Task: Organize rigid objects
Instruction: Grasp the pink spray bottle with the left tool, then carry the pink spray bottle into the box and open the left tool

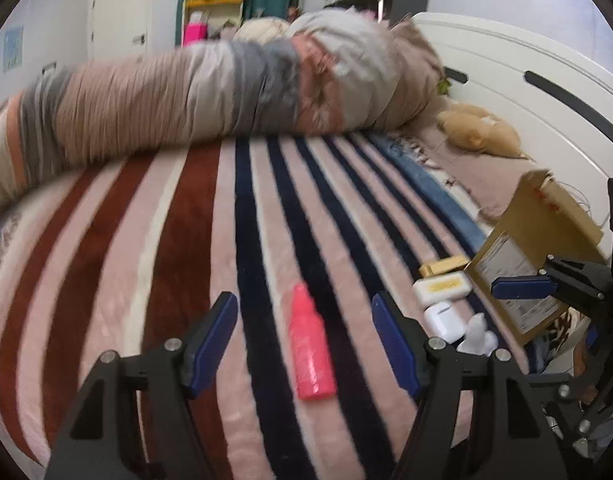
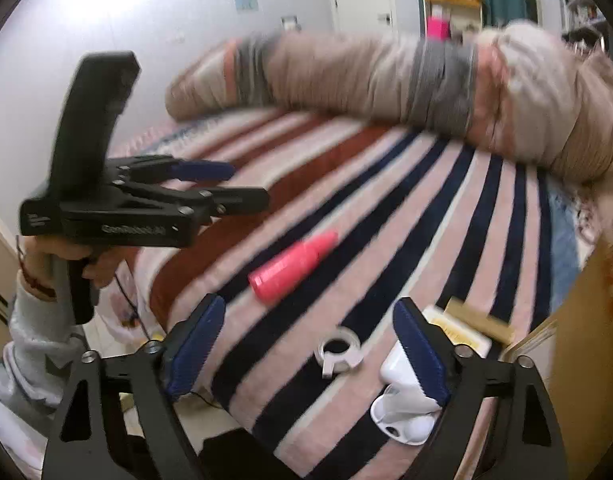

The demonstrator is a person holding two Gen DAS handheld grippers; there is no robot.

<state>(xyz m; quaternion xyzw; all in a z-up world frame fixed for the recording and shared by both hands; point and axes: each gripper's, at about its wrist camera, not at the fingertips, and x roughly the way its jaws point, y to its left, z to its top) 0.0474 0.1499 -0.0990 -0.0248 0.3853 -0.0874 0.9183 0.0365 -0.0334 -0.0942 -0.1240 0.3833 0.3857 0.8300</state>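
Note:
A pink bottle (image 1: 309,350) lies on the striped blanket, between the open jaws of my left gripper (image 1: 304,312); the bottle also shows in the right wrist view (image 2: 292,266). My right gripper (image 2: 310,320) is open and empty above the bed's near edge. A clear tape ring (image 2: 339,350) lies between its fingers. A white earbud case (image 2: 402,404) lies open by its right finger. A white soap bar (image 1: 442,288), a gold box (image 1: 442,266) and a white case (image 1: 442,318) lie to the right in the left wrist view.
A brown cardboard box (image 1: 522,256) stands open at the bed's right side. A rolled striped duvet (image 1: 186,92) lies across the back. A tan plush toy (image 1: 478,130) lies by the white headboard (image 1: 526,60). The left gripper shows in the right wrist view (image 2: 230,184).

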